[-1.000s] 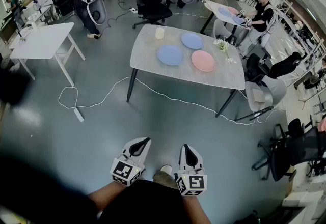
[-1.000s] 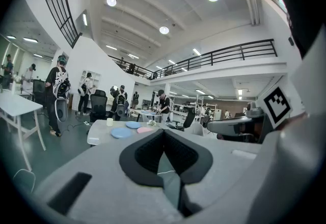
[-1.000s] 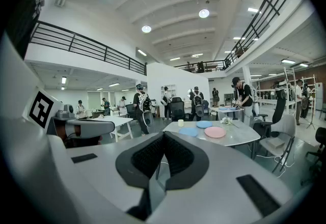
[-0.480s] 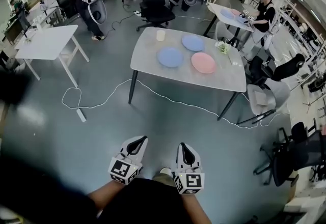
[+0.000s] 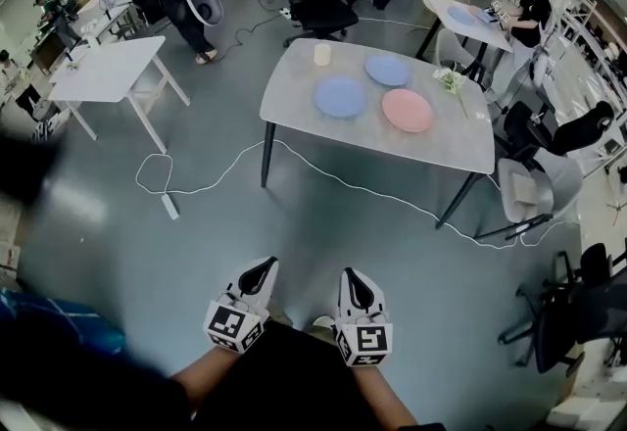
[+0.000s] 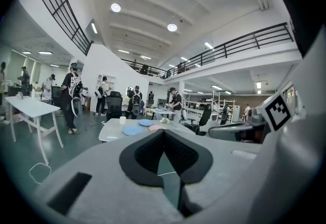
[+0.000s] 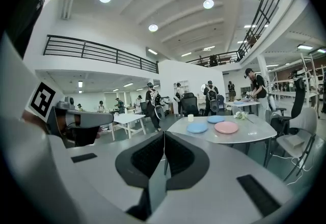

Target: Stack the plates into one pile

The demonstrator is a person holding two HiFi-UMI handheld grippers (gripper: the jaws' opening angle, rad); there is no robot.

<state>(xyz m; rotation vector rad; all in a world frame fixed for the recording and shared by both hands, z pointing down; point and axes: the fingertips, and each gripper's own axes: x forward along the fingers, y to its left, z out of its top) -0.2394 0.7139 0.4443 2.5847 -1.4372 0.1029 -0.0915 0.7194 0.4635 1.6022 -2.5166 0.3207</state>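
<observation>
Three plates lie apart on a grey table (image 5: 294, 86) well ahead of me: a blue plate (image 5: 339, 97) at the left, a second blue plate (image 5: 388, 71) behind it and a pink plate (image 5: 407, 111) at the right. The same plates show in the right gripper view as blue (image 7: 196, 128), blue (image 7: 216, 119) and pink (image 7: 226, 127). My left gripper (image 5: 262, 271) and right gripper (image 5: 353, 279) hang side by side low in the head view, over the floor and far short of the table. Both are shut with nothing between the jaws.
A small white cup (image 5: 321, 54) stands at the table's far left, and a flower sprig (image 5: 451, 81) lies at the right. A white cable (image 5: 343, 184) trails across the floor under the table. A white table (image 5: 108, 67) stands left, office chairs (image 5: 549, 135) right, and several people work behind.
The table with the plates has shifted right and slightly down in the head view. Both grippers have dropped slightly in the frame and stay shut.
</observation>
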